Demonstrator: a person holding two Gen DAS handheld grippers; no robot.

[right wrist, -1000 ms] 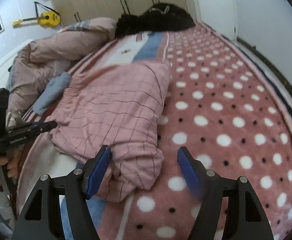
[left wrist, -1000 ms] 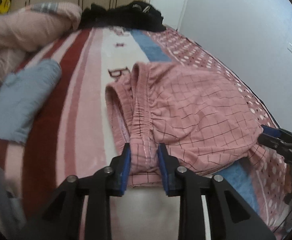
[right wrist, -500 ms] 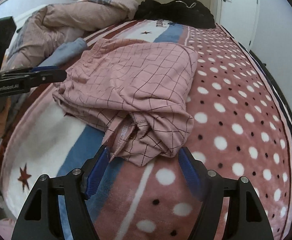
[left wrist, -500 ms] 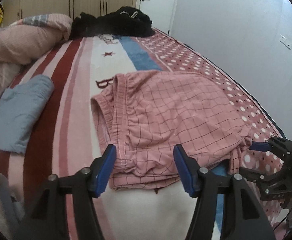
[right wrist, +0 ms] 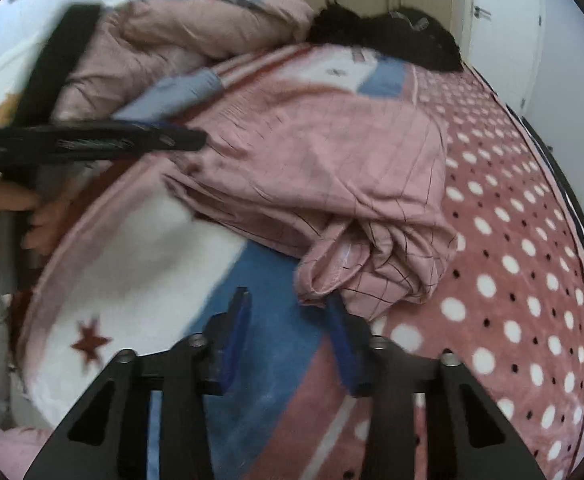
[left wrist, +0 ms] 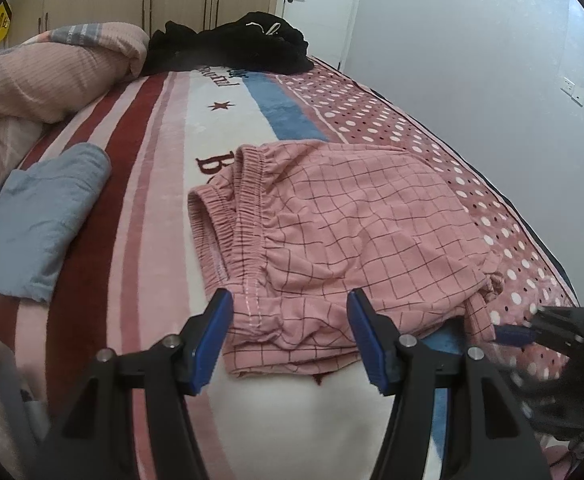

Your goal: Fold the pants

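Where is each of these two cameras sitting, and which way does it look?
Left wrist: on the left gripper, looking down over open jaws at the pink checked pants.
Right wrist: on the right gripper, jaws closing beside the pants' bunched hem; a hand shows.
Shared: pants, bed blanket, each other's gripper.

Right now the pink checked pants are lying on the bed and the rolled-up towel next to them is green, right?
Not quite. The rolled-up towel is light blue, not green, as the left wrist view shows. The rest holds: the pink checked pants do lie on the bed, with the towel beside them.
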